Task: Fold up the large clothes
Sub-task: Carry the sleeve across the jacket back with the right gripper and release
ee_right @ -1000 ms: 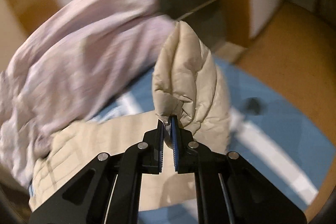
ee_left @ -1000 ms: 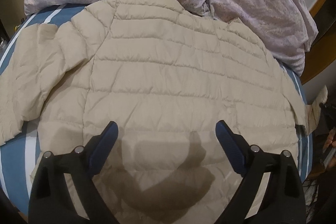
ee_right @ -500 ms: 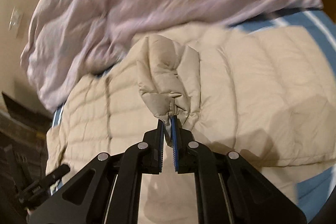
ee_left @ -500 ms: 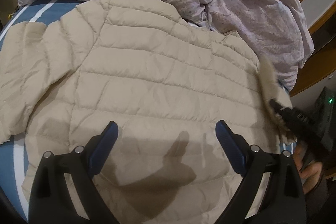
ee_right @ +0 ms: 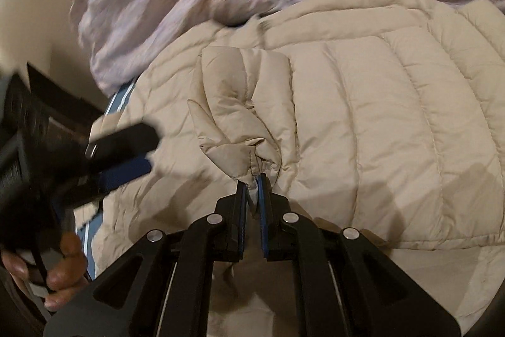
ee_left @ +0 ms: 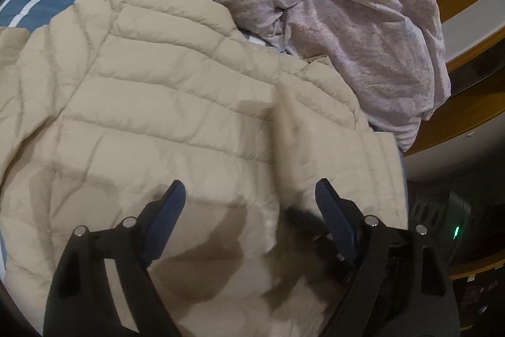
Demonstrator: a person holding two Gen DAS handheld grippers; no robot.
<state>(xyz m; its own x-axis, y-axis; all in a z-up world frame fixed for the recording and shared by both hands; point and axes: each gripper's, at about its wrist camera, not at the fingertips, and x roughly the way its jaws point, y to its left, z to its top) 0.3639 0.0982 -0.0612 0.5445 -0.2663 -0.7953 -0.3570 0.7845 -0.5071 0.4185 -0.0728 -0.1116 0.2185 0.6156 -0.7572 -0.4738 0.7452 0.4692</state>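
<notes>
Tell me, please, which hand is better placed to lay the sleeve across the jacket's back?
The right: its tongs are shut on the sleeve cuff, already over the beige puffer jacket. The left tongs hover open with nothing between them, having just narrowed.

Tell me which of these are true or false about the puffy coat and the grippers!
1. The right gripper is pinching the cuff of a sleeve. True.
2. The puffer jacket is bright red. False: it is beige.
3. The left gripper is clamped on the jacket. False: its jaws stand apart above the jacket with nothing pinched between them, though they have just been closing a little.
4. A crumpled lilac duvet lies beyond the jacket. True.
5. The sheet under the jacket is plain white. False: it is blue with white stripes.
</notes>
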